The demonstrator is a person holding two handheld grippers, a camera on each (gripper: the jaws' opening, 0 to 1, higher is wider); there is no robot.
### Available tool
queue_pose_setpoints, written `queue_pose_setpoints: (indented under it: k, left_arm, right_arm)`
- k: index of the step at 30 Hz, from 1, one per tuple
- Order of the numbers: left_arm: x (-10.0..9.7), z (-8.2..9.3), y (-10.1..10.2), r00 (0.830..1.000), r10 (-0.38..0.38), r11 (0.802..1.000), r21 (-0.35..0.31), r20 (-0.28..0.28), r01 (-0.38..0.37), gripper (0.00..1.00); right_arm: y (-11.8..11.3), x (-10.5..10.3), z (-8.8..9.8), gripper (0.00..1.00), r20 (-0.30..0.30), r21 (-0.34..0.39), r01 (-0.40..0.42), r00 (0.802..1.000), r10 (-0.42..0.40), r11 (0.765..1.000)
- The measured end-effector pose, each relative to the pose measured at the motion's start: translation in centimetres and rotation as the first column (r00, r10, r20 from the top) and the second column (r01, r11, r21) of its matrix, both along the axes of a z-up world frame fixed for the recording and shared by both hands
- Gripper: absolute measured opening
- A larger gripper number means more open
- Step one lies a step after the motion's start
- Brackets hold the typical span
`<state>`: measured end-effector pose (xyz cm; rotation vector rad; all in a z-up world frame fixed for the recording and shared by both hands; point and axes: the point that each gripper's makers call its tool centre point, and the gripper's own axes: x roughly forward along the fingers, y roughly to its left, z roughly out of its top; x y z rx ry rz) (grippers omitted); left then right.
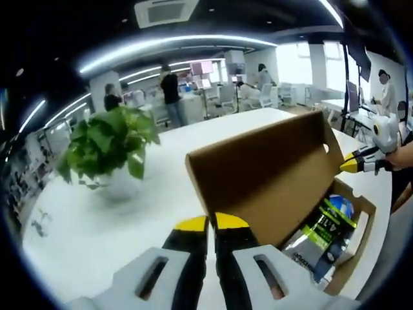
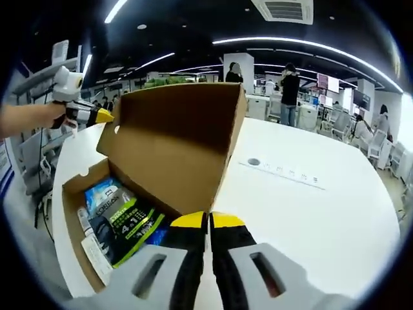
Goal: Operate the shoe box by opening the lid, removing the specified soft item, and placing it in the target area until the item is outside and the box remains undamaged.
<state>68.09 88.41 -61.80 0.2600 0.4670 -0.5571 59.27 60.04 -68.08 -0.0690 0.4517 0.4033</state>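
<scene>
We've got both tools pinched shut on the lid (image 2: 174,139), left tool (image 1: 211,223) and right tool (image 2: 208,221), propping it up so the soft pack (image 2: 126,223) at 8 o'clock is reachable.

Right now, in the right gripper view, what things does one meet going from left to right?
Other gripper at the lid's corner → packets inside the shoe box → raised cardboard lid → white power strip on the table.

Shoe box (image 2: 174,142): matt brown cardboard, raw inside. Packets (image 2: 122,223) within: glossy printed plastic film. Bench (image 2: 310,213): smooth white, faint sheen. Claw (image 1: 211,223) tips: yellow plastic.
</scene>
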Motion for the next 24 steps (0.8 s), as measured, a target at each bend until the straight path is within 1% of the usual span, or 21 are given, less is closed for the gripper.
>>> queue_pose_setpoints:
  k: [12,20,24]
  left_arm:
    - [0.59,-0.30,-0.52,1.000,-0.008,1.000,-0.003,-0.006,0.008,0.00]
    - [0.85,-0.39,-0.58,1.000,0.007,1.000,-0.008,-0.007,-0.007,0.00]
    - [0.90,-0.50,-0.64,1.000,0.011,1.000,0.003,0.003,-0.011,0.01]
  right_arm:
    - [-0.02,-0.86,-0.02,0.00,0.000,-0.001,0.007,1.000,-0.007,1.000]
    - [-0.12,-0.75,-0.01,0.00,0.006,-0.018,0.010,1.000,-0.010,1.000]
    - [-0.18,-0.65,-0.05,0.00,0.008,-0.027,0.005,1.000,-0.005,1.000]
